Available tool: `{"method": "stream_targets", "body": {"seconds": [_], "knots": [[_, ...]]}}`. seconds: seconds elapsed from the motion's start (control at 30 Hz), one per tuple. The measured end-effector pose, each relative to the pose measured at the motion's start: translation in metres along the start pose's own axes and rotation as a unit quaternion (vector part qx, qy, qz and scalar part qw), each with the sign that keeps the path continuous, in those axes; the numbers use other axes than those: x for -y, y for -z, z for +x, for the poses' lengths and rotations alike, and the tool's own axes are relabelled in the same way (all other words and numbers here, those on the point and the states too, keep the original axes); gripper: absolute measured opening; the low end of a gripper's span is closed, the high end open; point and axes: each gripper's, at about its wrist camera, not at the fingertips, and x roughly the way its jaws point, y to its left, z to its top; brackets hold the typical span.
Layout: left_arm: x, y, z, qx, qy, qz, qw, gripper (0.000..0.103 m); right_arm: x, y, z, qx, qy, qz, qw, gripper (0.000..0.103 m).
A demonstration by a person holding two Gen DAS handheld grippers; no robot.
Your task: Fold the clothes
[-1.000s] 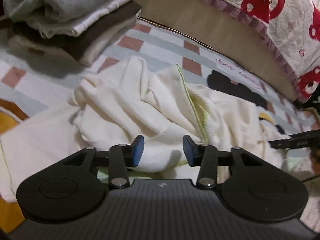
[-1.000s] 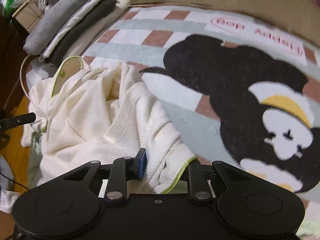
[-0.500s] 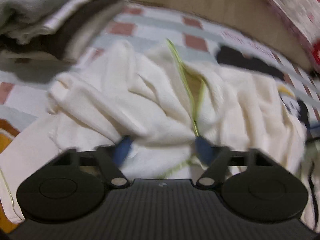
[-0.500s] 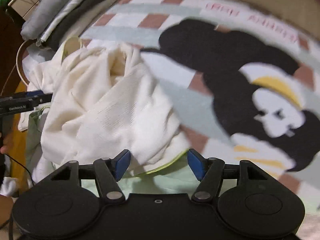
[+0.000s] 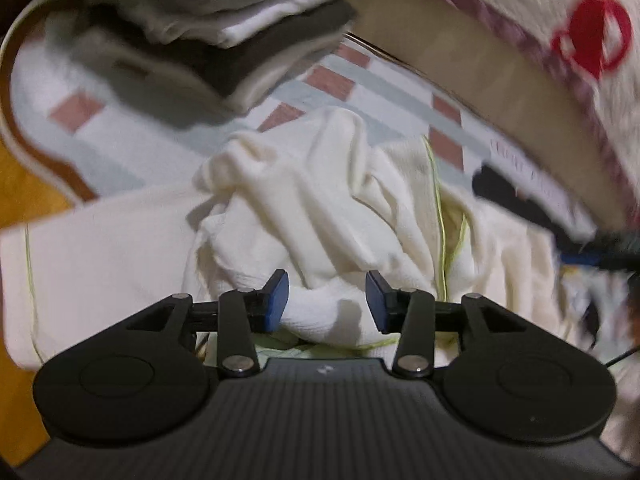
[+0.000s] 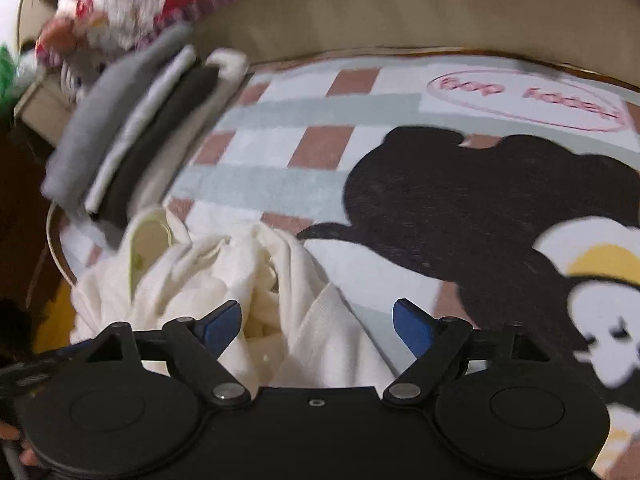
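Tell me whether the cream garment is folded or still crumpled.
Crumpled: the cream garment lies bunched in loose ridges on the rug, unlike the folded stack.

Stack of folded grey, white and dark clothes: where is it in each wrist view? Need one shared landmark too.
Left wrist: stack of folded grey, white and dark clothes sits top left, above the crumpled cream garment.
Right wrist: same stack sits upper left, tilted, again beyond the cream garment.
Shared landmark: pink-and-grey checked cartoon blanket under both.

A crumpled cream waffle-knit garment with lime-green edging [image 5: 320,216] lies bunched on the patterned rug, just beside a stack of folded grey, white and dark clothes [image 6: 132,136] at its corner.
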Motion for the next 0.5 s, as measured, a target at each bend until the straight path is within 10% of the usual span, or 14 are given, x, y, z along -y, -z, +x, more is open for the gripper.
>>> {"method": "stream_targets", "body": {"seconds": [0.27, 0.3, 0.37, 0.43, 0.5], "knots": [[-0.026, -0.021, 0.054, -0.006, 0.048, -0.063, 0.9969, 0.095, -0.012, 0.019, 0.047, -0.036, -0.07, -0.054, 0.995, 0.092], [-0.026, -0.022, 0.061, -0.012, 0.044, -0.056, 0.9974, 0.091, -0.014, 0.023, 0.048, -0.026, -0.074, -0.065, 0.995, 0.092], [-0.006, -0.024, 0.065, -0.013, 0.003, 0.031, 0.9994, 0.05, -0.017, 0.029, 0.047, -0.007, -0.084, -0.087, 0.993, 0.079], [0.023, -0.021, 0.059, -0.005, -0.042, 0.123, 0.9915, 0.023, -0.024, 0.033, 0.039, 0.02, -0.091, -0.126, 0.988, 0.031], [0.053, -0.021, 0.042, 0.026, -0.064, 0.181, 0.9811, 0.004, -0.03, 0.031, 0.019, 0.057, -0.073, -0.152, 0.984, 0.019]]}}
